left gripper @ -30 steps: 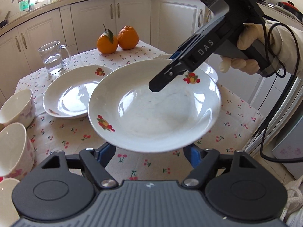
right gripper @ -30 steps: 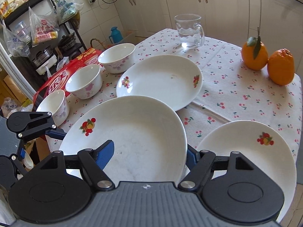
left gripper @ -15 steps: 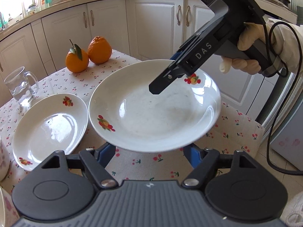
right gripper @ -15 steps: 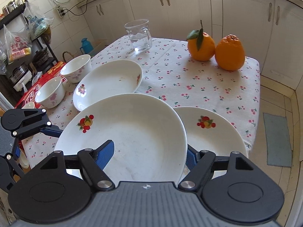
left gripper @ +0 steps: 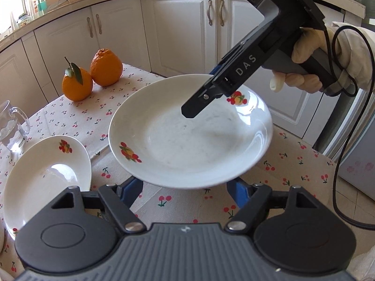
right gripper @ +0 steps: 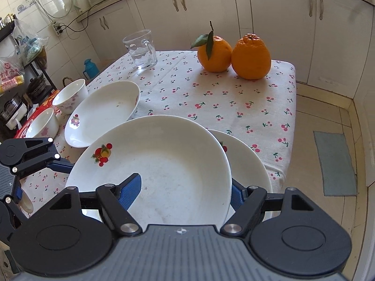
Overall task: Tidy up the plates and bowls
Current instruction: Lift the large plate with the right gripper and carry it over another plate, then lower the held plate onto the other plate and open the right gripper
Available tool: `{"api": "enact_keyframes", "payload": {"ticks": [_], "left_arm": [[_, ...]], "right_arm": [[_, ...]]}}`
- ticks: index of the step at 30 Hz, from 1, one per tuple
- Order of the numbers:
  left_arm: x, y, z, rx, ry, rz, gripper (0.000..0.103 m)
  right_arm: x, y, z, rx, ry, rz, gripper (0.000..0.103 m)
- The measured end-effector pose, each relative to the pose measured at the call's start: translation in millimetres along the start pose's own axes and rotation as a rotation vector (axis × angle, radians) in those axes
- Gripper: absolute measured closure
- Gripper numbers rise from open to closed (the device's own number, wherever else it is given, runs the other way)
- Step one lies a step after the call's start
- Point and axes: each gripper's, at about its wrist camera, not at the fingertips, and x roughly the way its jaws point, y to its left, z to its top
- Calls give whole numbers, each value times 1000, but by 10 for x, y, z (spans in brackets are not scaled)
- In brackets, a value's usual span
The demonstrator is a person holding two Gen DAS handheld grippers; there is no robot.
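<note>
Held plate (left gripper: 187, 138), white with fruit decals, is up off the cherry-print tablecloth (right gripper: 234, 103), carried between both tools. Left gripper (left gripper: 187, 188): jaws part-open, blue pads bracketing the plate's near rim; contact hidden under the rim, cannot tell if they press. Right gripper (right gripper: 185, 193): jaws part-open, one blue pad lies inside the plate, the other outside its rim, clamping the edge. Second plate (right gripper: 248, 164) lies directly beneath, partly covered. Third plate (right gripper: 103, 112) sits near two bowls (right gripper: 70, 94).
</note>
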Motion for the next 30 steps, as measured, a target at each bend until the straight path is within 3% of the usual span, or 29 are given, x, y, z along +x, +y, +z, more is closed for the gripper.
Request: {"api": "enact_keyframes", "payload": {"ticks": [30], "left_arm": [[223, 86, 90, -14, -1, -81, 23]], "right_arm": [[-119, -168, -271, 88, 8, -68, 22]]}}
